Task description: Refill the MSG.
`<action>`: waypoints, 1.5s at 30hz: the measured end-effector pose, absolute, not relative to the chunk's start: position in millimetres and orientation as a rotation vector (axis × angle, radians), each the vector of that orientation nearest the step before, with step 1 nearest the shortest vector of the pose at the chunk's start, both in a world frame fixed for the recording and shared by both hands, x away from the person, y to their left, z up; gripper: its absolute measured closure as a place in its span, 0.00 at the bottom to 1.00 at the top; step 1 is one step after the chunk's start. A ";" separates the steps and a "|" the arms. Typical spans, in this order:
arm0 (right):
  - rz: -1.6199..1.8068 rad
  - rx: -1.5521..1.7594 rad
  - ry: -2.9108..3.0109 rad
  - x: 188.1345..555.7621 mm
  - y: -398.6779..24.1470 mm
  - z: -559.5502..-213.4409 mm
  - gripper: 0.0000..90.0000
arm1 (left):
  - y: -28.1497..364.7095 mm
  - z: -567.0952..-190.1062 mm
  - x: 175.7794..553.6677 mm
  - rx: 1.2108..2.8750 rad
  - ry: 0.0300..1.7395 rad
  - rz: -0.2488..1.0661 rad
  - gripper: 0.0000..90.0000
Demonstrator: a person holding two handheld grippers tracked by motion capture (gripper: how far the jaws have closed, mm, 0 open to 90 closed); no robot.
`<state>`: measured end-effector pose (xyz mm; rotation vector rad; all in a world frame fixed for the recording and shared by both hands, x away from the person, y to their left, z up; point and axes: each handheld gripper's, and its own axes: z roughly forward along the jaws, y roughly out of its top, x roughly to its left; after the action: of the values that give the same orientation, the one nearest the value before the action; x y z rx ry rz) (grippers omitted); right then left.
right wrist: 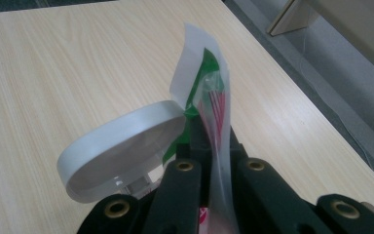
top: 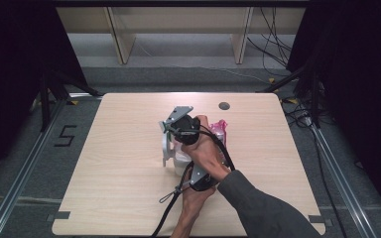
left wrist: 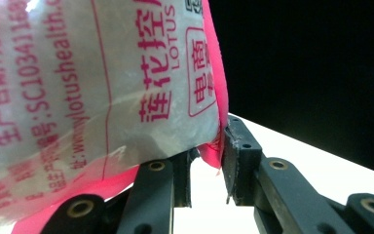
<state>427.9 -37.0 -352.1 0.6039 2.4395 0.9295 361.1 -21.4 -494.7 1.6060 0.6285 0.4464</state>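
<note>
A pink and white bag with red print fills the upper left of the left gripper view. Its pink edge sits between the jaws of my left gripper, which is shut on it. From above, the bag stands at mid-table, and the left gripper's body lies under the crossed right forearm, jaws hidden. My right gripper is shut on a thin clear packet with green and red print. That packet stands upright beside the open lid of a white jar. From above, the right gripper is just over the lid.
The light wooden table has bare surface to the left and right of the hands. A dark round hole lies near its far edge. Wooden shelf legs stand beyond, and cables run over the floor at right.
</note>
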 end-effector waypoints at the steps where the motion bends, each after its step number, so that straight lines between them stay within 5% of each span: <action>1: 0.935 0.597 2.432 428.6 -37.9 -350.8 1.00 | -27.0 -494.9 360.1 1.535 0.655 0.421 0.83; 3: 0.941 0.599 2.431 427.9 -37.7 -349.2 1.00 | -31.1 -496.2 358.1 1.499 0.692 0.355 0.83; 4: 0.939 0.604 2.430 427.9 -37.7 -349.7 1.00 | -21.6 -495.3 361.8 1.606 0.629 0.445 0.83; 12: 0.924 0.586 2.425 429.3 -39.2 -348.9 1.00 | -28.5 -496.2 359.3 1.535 0.680 0.376 0.83; 17: 0.908 0.584 2.428 429.9 -38.0 -352.8 1.00 | -21.7 -495.9 361.8 1.604 0.635 0.445 0.83; 19: 0.925 0.594 2.424 429.4 -38.3 -350.9 1.00 | -30.0 -496.6 358.4 1.507 0.688 0.356 0.83; 25: 0.918 0.587 2.425 429.3 -38.3 -351.2 1.00 | -21.6 -495.8 361.9 1.602 0.631 0.442 0.83; 30: 0.927 0.593 2.425 428.9 -39.1 -349.9 1.00 | -30.3 -497.1 358.4 1.508 0.689 0.351 0.83; 39: 0.904 0.580 2.427 428.5 -37.3 -351.5 1.00 | -21.8 -495.9 361.6 1.594 0.636 0.442 0.83; 42: 0.921 0.612 2.425 428.1 -38.0 -350.1 1.00 | -30.2 -496.9 358.4 1.504 0.688 0.351 0.83; 45: 0.917 0.585 2.423 428.8 -38.1 -350.0 1.00 | -21.6 -495.2 361.4 1.598 0.630 0.446 0.83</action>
<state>428.8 -38.1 -350.0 0.5847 2.4226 0.9172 361.4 -21.6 -495.2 1.5977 0.6298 0.4457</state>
